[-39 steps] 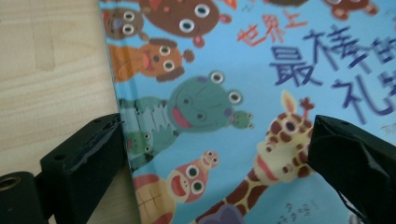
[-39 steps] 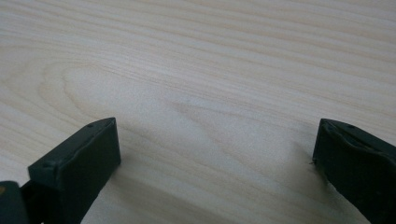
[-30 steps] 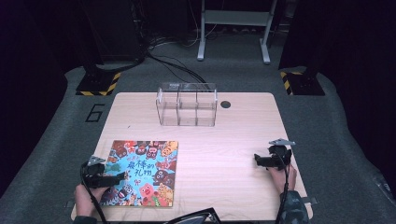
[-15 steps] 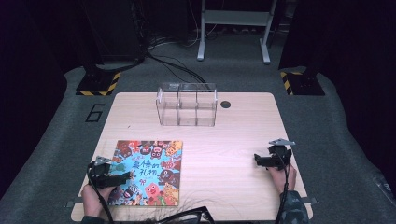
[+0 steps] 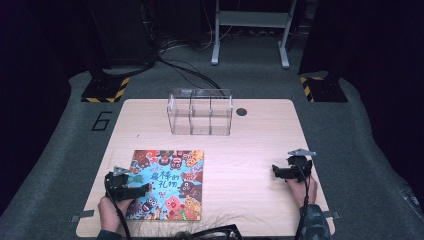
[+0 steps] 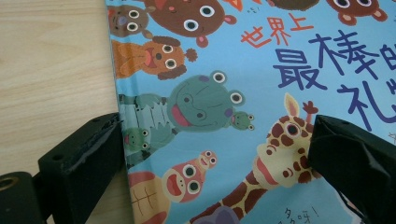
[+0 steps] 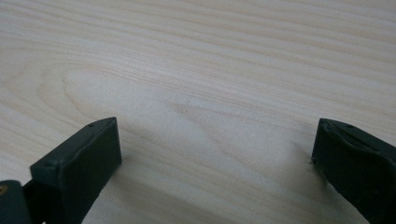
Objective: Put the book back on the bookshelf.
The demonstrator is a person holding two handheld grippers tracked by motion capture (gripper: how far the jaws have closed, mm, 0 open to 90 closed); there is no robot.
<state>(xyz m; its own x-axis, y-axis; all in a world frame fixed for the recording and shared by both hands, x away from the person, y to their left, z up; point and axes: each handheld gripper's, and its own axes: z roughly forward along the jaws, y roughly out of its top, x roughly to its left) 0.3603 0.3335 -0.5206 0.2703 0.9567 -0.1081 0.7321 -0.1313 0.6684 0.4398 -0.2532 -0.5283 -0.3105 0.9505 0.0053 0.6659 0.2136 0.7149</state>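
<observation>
- The left gripper [image 5: 145, 188] stands wide open over the picture book's [image 5: 167, 182] left edge, positioned to grip it.
- The book lies flat on the table [image 5: 250, 145], front left.
- The right gripper [image 5: 274, 171] idles wide open, well apart.

The high view looks forward and down from above the person's side, far enough to take in the whole table [image 5: 260, 150] and the dark floor beyond it. The left gripper view sits very close over the picture book [image 6: 261, 93], looking along its two black jaws, which are spread wide; the same book [image 5: 167, 182] lies at the near left in the high view. The right gripper view is also very near and faces bare table wood [image 7: 196, 70] between its spread jaws.
</observation>
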